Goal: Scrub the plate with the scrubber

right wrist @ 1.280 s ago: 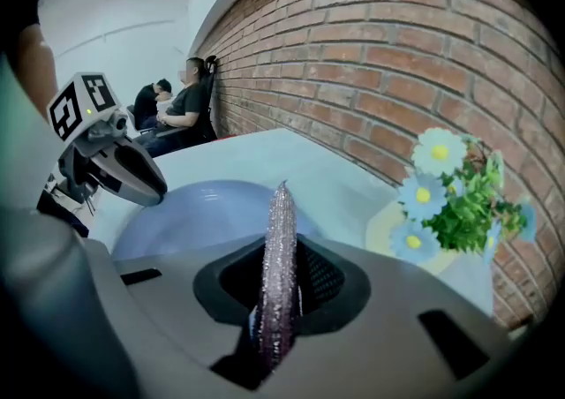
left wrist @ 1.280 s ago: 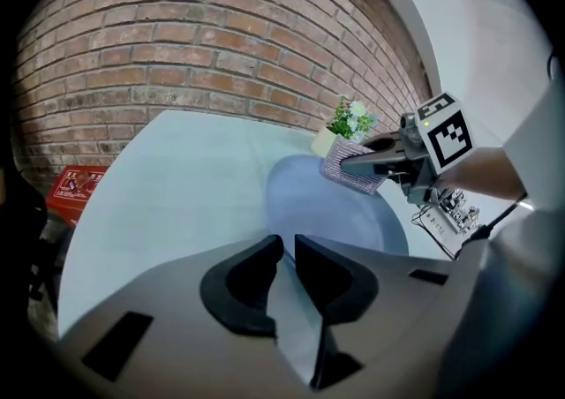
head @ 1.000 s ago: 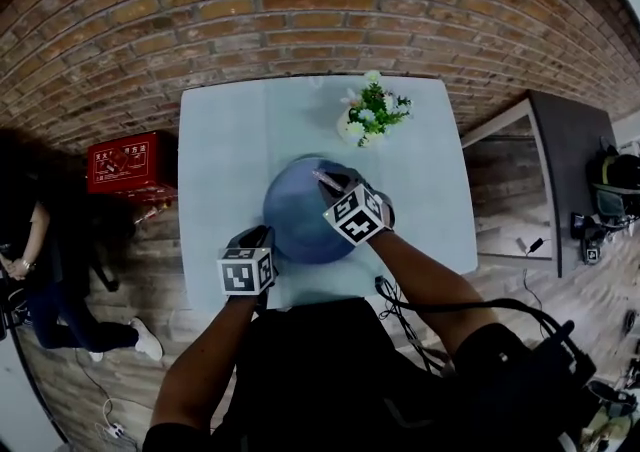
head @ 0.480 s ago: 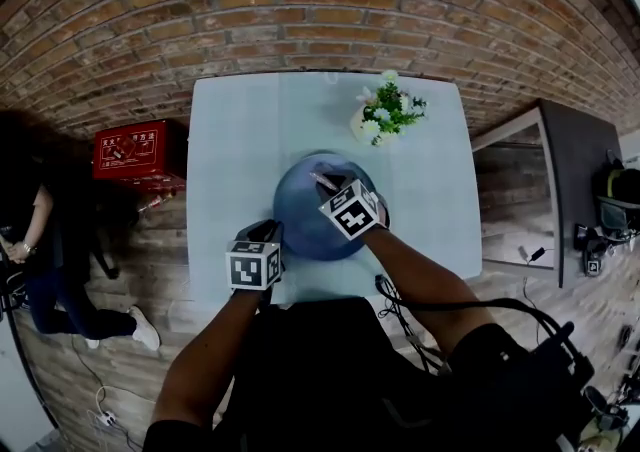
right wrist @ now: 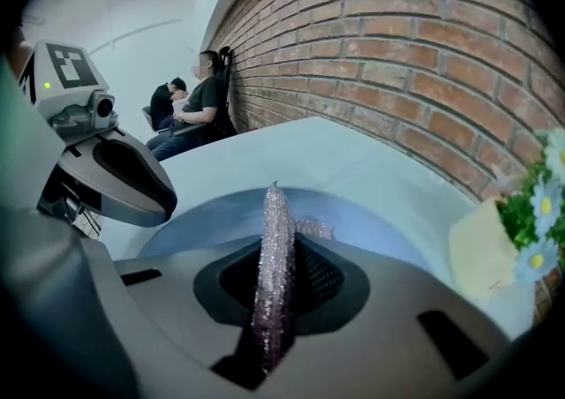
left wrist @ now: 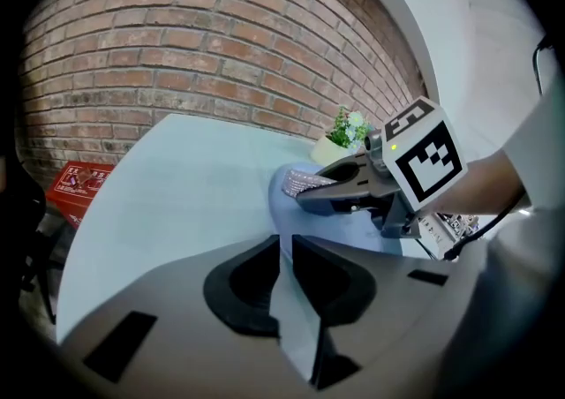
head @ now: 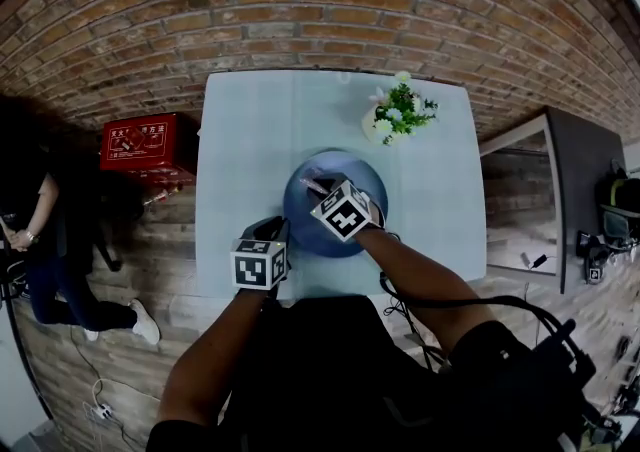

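Tabletop [head: 240,140]: left gripper [left wrist: 284,254] still pinches plate [head: 357,178]; right gripper [right wrist: 275,287], clamping scrubber [right wrist: 274,221], slid left.

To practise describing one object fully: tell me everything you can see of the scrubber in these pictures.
The scrubber is a thin, flat pad of glittery silver-mauve mesh. It stands on edge, clamped between the closed jaws of the right gripper. Its pointed free end sticks out ahead of them over the blue plate. A smaller bit of it pokes out just beside that end. Whether its tip presses on the plate cannot be told.
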Motion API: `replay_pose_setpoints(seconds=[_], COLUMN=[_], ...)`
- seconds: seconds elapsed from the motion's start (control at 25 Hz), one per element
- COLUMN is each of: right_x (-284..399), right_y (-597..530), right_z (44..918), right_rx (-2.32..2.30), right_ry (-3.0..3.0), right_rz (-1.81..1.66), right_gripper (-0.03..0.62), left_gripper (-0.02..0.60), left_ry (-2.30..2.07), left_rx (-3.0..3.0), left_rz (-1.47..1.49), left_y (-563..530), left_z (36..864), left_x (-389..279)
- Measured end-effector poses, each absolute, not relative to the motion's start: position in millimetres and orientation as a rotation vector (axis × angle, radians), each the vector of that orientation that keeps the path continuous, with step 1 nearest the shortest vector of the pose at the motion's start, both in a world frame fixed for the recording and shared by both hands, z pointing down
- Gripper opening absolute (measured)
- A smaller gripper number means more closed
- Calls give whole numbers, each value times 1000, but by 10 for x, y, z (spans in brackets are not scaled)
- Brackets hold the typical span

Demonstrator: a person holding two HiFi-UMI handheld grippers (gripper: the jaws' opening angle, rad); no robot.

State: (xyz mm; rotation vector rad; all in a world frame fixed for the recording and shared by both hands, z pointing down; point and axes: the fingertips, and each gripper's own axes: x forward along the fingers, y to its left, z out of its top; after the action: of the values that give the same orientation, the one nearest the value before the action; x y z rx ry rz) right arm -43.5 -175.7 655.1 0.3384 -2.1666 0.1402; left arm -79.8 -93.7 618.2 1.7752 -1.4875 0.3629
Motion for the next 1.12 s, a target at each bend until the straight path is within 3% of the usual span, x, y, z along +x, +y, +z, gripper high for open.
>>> replay_pose_setpoints(seconds=[1.12], right_x=[-501], right_y=[-849], right_z=[6606], right_rx=[195], right_ry=[-2161], right_rz=[226], right_gripper=[64], left_gripper=[46], left_ry=[-1476], left_rx=[1782], left_rz=[171], left_y=[-581], left_z=[5839], left_x=[-972])
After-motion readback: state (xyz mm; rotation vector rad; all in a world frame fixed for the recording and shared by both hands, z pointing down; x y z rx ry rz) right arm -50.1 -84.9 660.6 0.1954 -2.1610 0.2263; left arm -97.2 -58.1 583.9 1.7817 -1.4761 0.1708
